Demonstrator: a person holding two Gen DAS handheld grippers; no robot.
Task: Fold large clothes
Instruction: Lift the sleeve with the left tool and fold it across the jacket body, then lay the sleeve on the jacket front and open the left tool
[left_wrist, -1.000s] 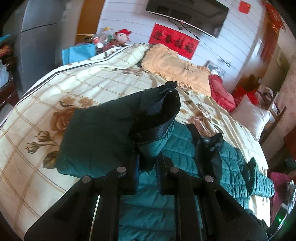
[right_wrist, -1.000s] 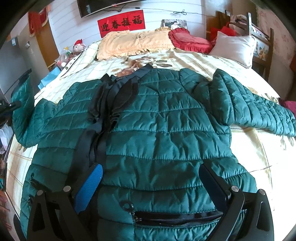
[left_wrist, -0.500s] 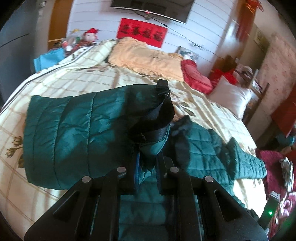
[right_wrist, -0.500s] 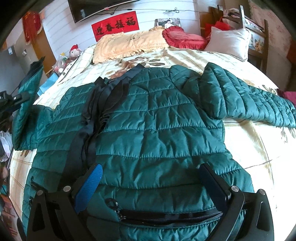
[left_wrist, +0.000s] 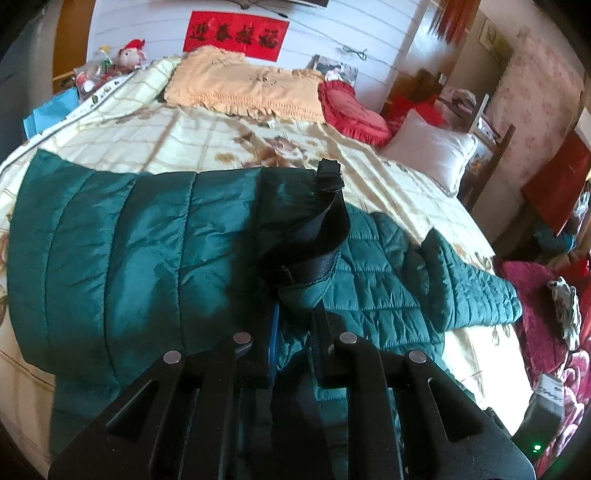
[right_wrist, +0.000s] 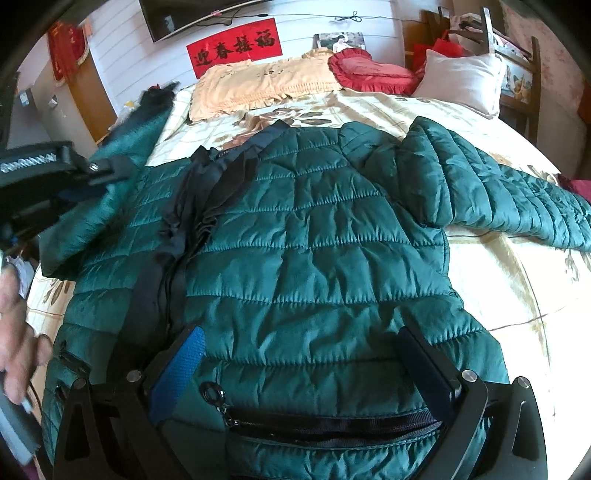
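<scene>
Left hand-held gripper clamped on black-trimmed cuff of green quilted jacket, sleeve lifted over the body. Right hand-held gripper spread wide above hem, nothing between its pads. Jacket flat on floral bed, other sleeve outstretched. Beyond, orange pillow.

I see a dark green quilted jacket with black lining and a black zip, spread on a cream bedspread checked in tan with brown flowers. Behind it lie an orange pillow, a red cushion, a white pillow and a red banner with black characters.
</scene>
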